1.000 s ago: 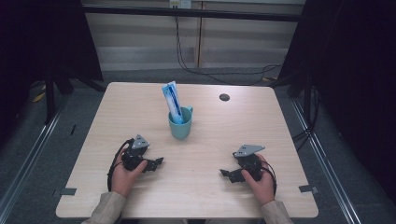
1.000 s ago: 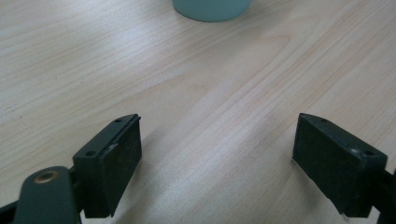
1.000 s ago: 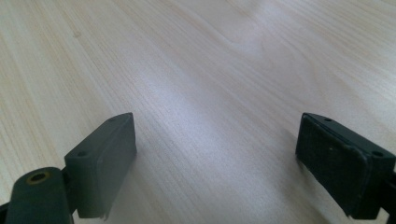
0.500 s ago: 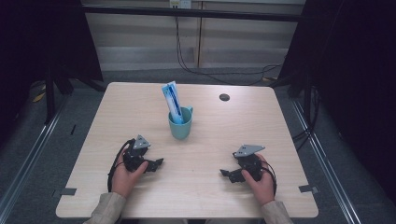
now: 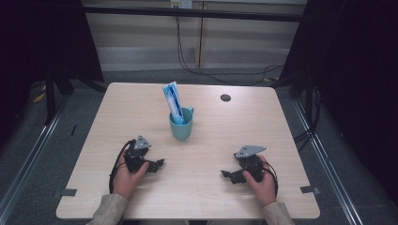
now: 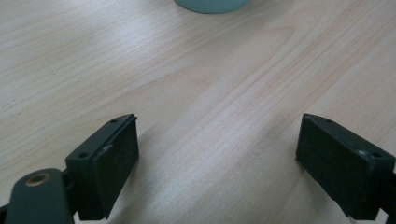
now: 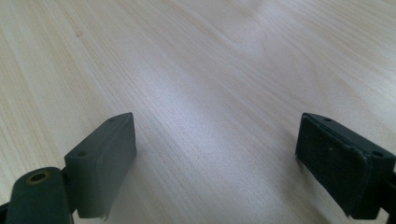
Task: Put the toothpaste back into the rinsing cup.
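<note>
I see the teal cup [image 5: 181,126] with its upright toothpaste tube [image 5: 172,102] mid-desk toward the far edge, nearer my released, empty left gripper [image 5: 157,164] than my equally released right gripper [image 5: 227,174].

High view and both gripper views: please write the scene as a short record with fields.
table: light wooden tabletop
cup: teal mug, upright, mid-table
contents: blue and white toothpaste tube, leaning in the mug
other: small dark round disc near the far edge
left gripper: open, nothing between the jaws
right gripper: open, nothing between the jaws
</note>
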The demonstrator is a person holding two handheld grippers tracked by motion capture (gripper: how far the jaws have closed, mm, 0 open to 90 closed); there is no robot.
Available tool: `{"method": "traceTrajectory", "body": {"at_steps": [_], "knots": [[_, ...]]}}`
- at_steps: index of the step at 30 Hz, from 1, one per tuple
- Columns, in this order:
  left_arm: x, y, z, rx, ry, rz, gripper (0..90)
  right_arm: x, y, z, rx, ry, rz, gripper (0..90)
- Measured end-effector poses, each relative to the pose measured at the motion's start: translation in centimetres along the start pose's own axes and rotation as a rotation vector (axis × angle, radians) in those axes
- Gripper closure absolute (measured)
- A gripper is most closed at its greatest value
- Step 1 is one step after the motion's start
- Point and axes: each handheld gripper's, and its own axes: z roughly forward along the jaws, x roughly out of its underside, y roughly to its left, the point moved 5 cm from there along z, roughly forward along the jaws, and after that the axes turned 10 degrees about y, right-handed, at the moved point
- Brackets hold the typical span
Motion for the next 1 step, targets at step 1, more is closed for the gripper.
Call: {"method": "traceTrajectory", "body": {"at_steps": [1], "knots": [[0.00, 0.00, 0.01, -0.001, 0.000, 0.000, 12.7, 0.00, 0.00, 0.00, 0.000, 0.000, 0.000, 11.8]]}}
